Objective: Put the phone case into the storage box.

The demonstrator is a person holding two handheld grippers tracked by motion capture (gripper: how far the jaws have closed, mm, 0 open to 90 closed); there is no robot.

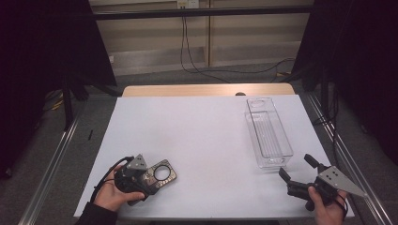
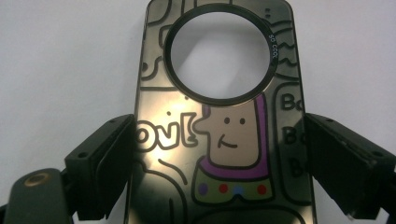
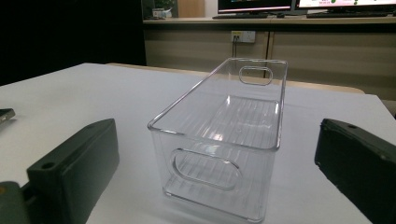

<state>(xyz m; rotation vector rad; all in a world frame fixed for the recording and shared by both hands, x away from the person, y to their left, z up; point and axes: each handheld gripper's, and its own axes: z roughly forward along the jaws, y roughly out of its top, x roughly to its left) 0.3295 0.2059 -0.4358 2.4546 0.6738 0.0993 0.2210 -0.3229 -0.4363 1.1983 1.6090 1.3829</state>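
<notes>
Left gripper view: the left gripper's wide jaws straddle a phone case lying flat on the white table, pads touching its edges. High view: the case lies at 7 o'clock, and the right gripper, at 5 o'clock, gapes empty beside a clear bin.

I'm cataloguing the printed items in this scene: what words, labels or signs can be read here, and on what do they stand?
"SO COOL": tiny white letters on the black ring around the phone case's camera hole, just legible.
"ovE" or the like: bubble letters on the phone case, beginning hidden behind a jaw.
"Bo", "Bo", "B": bubble letters at the case's right edge, cut off.
Monitors in the right gripper view: too blurred to read.
</notes>
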